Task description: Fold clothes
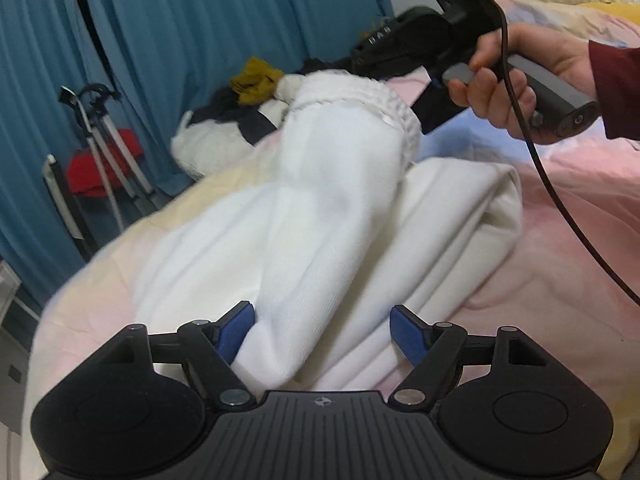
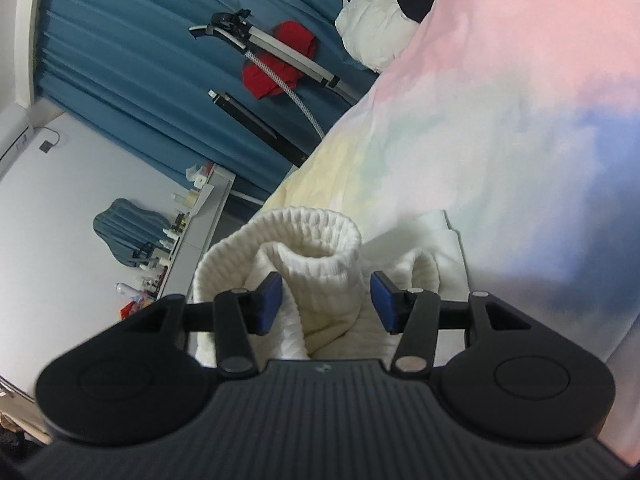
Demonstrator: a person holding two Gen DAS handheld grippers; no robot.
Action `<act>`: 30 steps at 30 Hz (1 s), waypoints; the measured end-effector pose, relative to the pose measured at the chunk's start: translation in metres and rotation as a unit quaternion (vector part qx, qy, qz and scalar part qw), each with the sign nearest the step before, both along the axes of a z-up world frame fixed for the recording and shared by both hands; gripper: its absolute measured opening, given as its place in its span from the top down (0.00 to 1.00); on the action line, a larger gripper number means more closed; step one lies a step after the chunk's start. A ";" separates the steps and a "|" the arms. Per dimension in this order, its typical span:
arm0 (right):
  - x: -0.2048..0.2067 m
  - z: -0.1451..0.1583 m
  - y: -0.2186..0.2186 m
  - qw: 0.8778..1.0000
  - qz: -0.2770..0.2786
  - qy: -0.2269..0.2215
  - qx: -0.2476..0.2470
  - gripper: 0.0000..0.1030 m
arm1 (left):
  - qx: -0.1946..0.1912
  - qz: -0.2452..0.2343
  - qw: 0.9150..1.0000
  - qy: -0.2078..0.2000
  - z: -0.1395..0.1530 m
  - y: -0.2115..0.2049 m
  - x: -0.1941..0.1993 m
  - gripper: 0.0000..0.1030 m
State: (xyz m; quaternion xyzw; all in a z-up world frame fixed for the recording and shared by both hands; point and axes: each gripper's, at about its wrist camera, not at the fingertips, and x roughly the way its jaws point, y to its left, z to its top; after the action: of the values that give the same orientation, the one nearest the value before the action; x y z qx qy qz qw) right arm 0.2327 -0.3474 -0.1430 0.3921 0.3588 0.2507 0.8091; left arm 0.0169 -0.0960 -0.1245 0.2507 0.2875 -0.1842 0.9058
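Observation:
A white sweater (image 1: 320, 216) lies partly folded on the pastel bedspread (image 1: 560, 240). One sleeve is lifted, and its ribbed cuff (image 1: 360, 100) hangs from the right gripper (image 1: 356, 60), held by a hand at upper right. In the right wrist view the ribbed cuff (image 2: 316, 256) sits between the blue pads (image 2: 268, 304), which stand apart around it. My left gripper (image 1: 324, 334) is open, its blue pads (image 1: 236, 332) on either side of the sleeve's lower part, close to the cloth.
A pile of white, black and mustard clothes (image 1: 240, 120) lies at the far side of the bed. A garment steamer with a red item (image 1: 100, 160) stands by the blue curtain (image 1: 180, 20). A shelf with small bottles (image 2: 180, 240) shows in the right wrist view.

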 end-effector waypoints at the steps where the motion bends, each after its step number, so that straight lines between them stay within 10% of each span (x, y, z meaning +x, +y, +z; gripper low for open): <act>1: -0.001 0.002 -0.001 1.000 0.001 -0.002 -0.002 0.53 | 0.000 -0.004 1.000 0.007 -0.003 -0.001 0.002 0.26; 12: -0.020 0.015 -0.003 0.999 -0.020 -0.010 -0.041 0.83 | -0.005 -0.004 1.000 0.020 -0.011 0.004 0.015 0.27; 19: -0.044 0.054 -0.013 0.995 -0.038 -0.092 -0.029 0.86 | -0.008 -0.021 1.000 0.006 -0.010 0.005 0.010 0.27; 24: -0.033 0.012 -0.024 0.994 -0.068 -0.015 -0.089 0.86 | -0.013 -0.040 0.999 0.020 -0.015 0.002 0.013 0.27; 30: -0.047 -0.002 -0.042 0.992 -0.117 0.033 -0.042 0.79 | -0.079 -0.032 0.995 0.042 -0.003 0.016 0.020 0.26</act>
State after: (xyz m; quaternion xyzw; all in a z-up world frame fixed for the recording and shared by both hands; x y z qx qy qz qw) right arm 0.1854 -0.3889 -0.1446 0.4053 0.3470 0.1262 0.8363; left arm 0.0365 -0.0801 -0.1272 0.1795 0.3019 -0.2461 0.9034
